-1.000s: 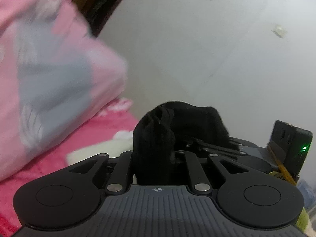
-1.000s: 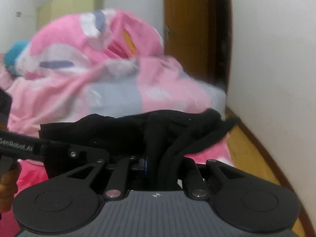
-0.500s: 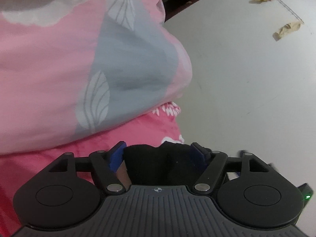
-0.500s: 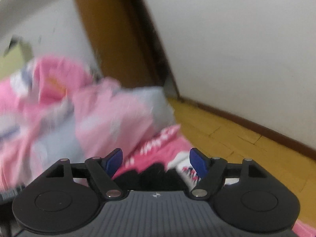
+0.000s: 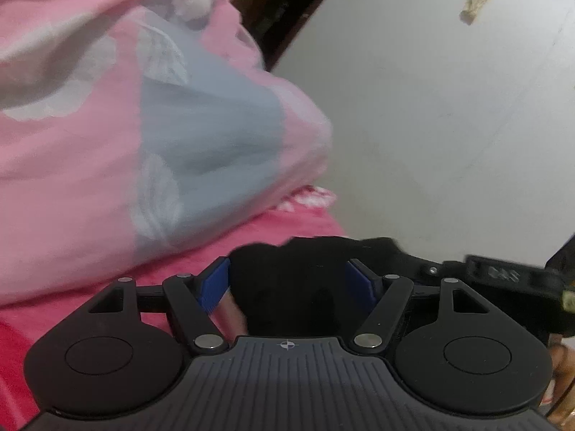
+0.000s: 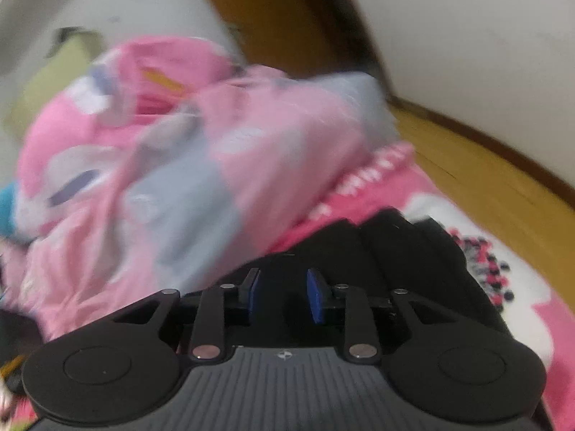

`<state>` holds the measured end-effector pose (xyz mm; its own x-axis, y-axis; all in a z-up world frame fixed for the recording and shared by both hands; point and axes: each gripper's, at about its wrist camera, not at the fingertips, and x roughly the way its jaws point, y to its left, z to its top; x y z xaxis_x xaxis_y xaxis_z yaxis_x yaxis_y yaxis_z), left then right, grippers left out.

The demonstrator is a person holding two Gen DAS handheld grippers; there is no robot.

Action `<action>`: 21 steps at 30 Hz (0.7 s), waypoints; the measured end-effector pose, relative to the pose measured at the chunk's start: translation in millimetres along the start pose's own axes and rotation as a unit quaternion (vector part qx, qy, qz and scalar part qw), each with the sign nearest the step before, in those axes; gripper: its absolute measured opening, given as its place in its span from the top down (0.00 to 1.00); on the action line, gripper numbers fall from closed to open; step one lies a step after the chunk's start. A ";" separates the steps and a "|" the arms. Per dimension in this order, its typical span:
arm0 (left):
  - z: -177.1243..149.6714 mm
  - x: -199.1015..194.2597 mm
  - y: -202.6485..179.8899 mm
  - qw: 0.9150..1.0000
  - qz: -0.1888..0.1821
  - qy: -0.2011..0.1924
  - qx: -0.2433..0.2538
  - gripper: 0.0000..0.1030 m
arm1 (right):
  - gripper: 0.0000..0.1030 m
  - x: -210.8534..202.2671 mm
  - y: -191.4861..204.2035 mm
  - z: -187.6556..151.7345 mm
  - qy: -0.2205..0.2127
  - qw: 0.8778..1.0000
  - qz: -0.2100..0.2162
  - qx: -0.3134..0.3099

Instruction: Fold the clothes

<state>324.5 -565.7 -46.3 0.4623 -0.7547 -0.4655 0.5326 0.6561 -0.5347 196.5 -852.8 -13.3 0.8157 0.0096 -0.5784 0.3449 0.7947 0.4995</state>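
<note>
closing at this moment, the right gripper (image 6: 280,292) has its blue pads (image 6: 315,296) a narrow gap apart over the black garment (image 6: 406,262). dark cloth fills the gap, but the blur hides whether the pads press on it yet, so i cannot tell if it has a hold. the left gripper (image 5: 286,282) stands wide, its pads (image 5: 215,282) clear of the same black garment (image 5: 287,280), which bunches between them untouched.

landmark: the pink duvet (image 6: 201,143). the garment lies on the pink bed sheet (image 6: 424,186) just in front of the duvet, on the side nearer both cameras, with the wooden floor (image 6: 478,165) beyond the bed edge.

risks, as judged:
- right pads may pinch one layer only, or catch the sheet underneath; the fold then drags crooked. cause: black on black, no visible edge to aim at.
- left gripper may close on a lump, not a hem, giving a bulky, uneven fold.
- garment sits near the bed edge; a pull toward the floor could slide it off.
- the duvet bulges close by and could be snagged by the left pads.

materials: garment is matte black, soft, limp, thick-looking where stacked, with blocky layered edges in the right view. duvet is puffy, smooth, pale pink with grey-blue and white patches. sheet is deeper pink, flat, printed with a white patch and dots.
</note>
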 end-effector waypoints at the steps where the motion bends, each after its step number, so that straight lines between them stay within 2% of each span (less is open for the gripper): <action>1: -0.5 -2.5 5.4 1.000 0.010 0.001 -0.008 0.32 | 0.73 5.5 -7.7 0.6 -0.004 0.999 -0.013 0.030; 4: -0.4 -3.7 25.4 0.998 0.031 0.009 -0.048 0.32 | 0.73 -2.7 -34.7 0.9 -0.069 0.989 -0.003 0.131; 7: 0.9 -7.5 42.9 0.995 0.042 0.011 -0.086 0.32 | 0.71 -35.6 -67.1 -3.9 -0.127 0.967 0.006 0.223; 8: 1.7 -10.9 47.2 0.994 0.042 0.011 -0.096 0.32 | 0.71 -50.0 -80.3 -8.0 -0.137 0.957 0.018 0.255; 11: 3.4 -24.9 52.2 0.993 0.034 0.021 -0.108 0.32 | 0.71 -99.0 -113.2 -28.2 -0.143 0.932 0.101 0.317; 17: -1.8 -48.4 43.2 0.991 -0.010 0.066 -0.112 0.31 | 0.64 -203.1 -112.8 -92.0 -0.126 0.942 0.126 0.284; 21: -20.7 -66.7 26.6 0.987 -0.048 0.119 -0.094 0.32 | 0.60 -221.9 -109.5 -132.2 -0.110 0.949 0.072 0.288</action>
<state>293.2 -497.9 -44.0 0.2242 -0.8060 -0.5478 0.4142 0.5876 -0.6950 -83.7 -861.7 -24.9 0.9287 -0.0840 -0.3612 0.3679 0.3308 0.8690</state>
